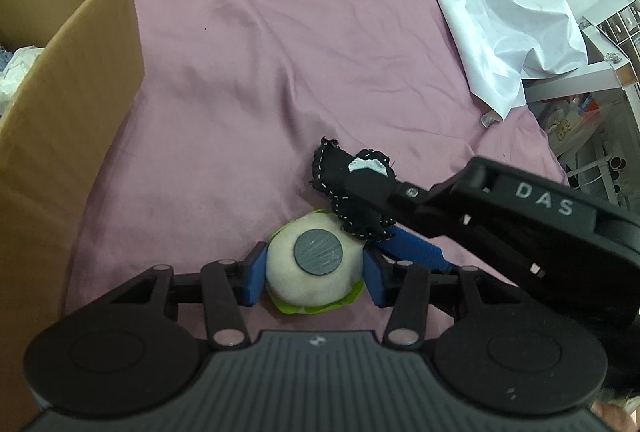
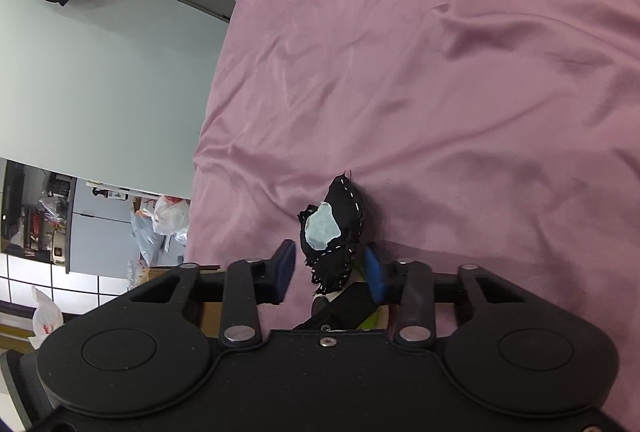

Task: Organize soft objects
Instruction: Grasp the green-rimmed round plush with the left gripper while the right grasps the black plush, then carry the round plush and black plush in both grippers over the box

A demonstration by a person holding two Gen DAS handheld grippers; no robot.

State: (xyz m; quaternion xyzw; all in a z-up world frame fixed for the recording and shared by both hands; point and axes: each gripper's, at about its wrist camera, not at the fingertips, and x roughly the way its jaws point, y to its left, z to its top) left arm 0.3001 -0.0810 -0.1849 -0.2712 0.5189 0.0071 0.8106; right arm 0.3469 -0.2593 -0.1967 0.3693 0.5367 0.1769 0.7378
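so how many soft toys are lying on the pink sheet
2. A white round toy with a grey disc sits between the left gripper fingers. A black stitched toy lies just beyond it, between the right gripper fingers. Others may sit hidden inside the cardboard box.

Pink bedsheet point(image 1: 280, 51), white sheet point(image 1: 500, 11) rumpled beyond; pale wall point(image 2: 100, 71).

The bed's pink sheet point(image 1: 248, 79) is smooth cloth with a faint sheen. The box point(image 1: 68, 103) is matt brown cardboard. The round toy point(image 1: 316, 272) looks fuzzy white felt; the black toy point(image 2: 336, 232) is stitched cloth.
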